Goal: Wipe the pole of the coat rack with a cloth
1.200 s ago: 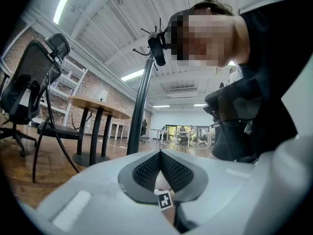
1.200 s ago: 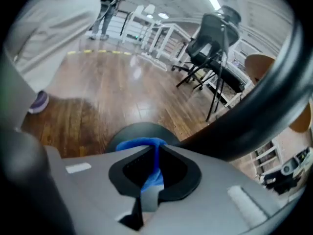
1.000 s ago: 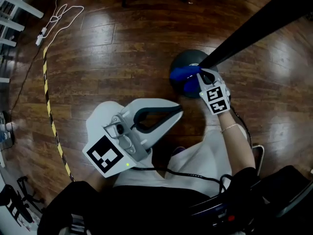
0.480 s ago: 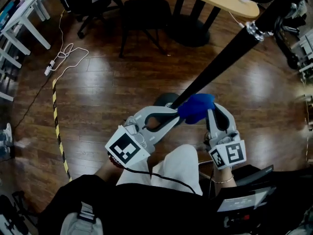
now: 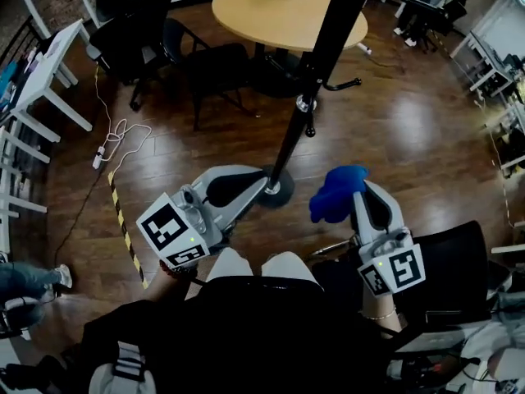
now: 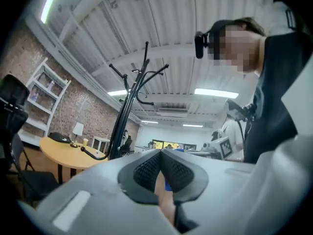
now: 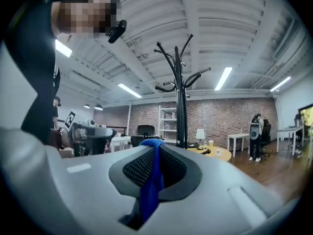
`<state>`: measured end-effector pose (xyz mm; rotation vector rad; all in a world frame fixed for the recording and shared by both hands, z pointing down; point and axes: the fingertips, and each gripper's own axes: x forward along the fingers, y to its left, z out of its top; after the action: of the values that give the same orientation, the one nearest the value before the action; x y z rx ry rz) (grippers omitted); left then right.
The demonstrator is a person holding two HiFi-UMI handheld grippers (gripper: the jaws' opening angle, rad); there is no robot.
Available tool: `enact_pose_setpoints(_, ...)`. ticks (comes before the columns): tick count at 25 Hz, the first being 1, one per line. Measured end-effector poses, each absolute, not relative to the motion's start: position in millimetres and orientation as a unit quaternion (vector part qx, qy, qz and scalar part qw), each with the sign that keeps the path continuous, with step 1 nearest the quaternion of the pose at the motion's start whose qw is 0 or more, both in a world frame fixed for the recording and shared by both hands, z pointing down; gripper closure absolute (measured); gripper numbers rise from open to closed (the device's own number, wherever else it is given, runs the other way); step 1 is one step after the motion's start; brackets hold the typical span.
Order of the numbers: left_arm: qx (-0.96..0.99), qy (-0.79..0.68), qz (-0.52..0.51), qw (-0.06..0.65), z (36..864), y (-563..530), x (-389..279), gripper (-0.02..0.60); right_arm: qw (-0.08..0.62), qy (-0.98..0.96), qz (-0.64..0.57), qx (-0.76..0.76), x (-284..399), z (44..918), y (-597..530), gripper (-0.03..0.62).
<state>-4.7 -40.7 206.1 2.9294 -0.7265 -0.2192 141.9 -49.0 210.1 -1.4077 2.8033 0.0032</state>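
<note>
Cloth (image 5: 335, 194) now off pole (image 5: 317, 64), hanging lower right of frame, pinched in R gripper (image 5: 358, 189). Half sec ago it was on pole. L gripper (image 5: 264, 185) closed, empty, tips just beside base (image 5: 283, 197). Prob low pass done; upper pole unwiped.

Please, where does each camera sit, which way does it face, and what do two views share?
Head view: on the person's head, facing steeply down at the pole, left gripper and right gripper; their knees show.
Left gripper view: on that gripper, facing up past shut jaws; torso shows.
Right gripper view: likewise, jaws clamping the blue cloth; torso shows.
Shared: both gripper views see the coat rack.
</note>
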Motion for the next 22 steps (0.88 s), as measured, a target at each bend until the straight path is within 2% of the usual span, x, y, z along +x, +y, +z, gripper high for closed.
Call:
enact_pose_setpoints(4, 0.971, -0.225, -0.064, 0.046, 155, -27, -5, 0.588, 0.028, 0.898, -0.006, -0.438, 135, 162, -39, 0.572)
enact_pose_setpoints(12, 0.97, -0.234, -0.069, 0.021, 148, -10, 11, 0.588, 0.041, 0.881, -0.004, -0.471, 144, 161, -30, 0.572)
enact_pose_setpoints(16, 0.978, -0.188, -0.061, 0.065, 149, 2, 38, 0.588, 0.032, 0.876, -0.002, -0.482, 160, 157, -19, 0.572)
enact_pose_setpoints(18, 0.98, -0.179, -0.059, 0.061, 149, 7, 47, 0.588, 0.024, 0.875, 0.009, -0.484, 160, 158, -18, 0.572)
enact_pose_setpoints(22, 0.97, -0.191, -0.12, 0.087, 147, -6, 24, 0.588, 0.013, 0.874, 0.015, -0.486, 155, 162, -18, 0.572)
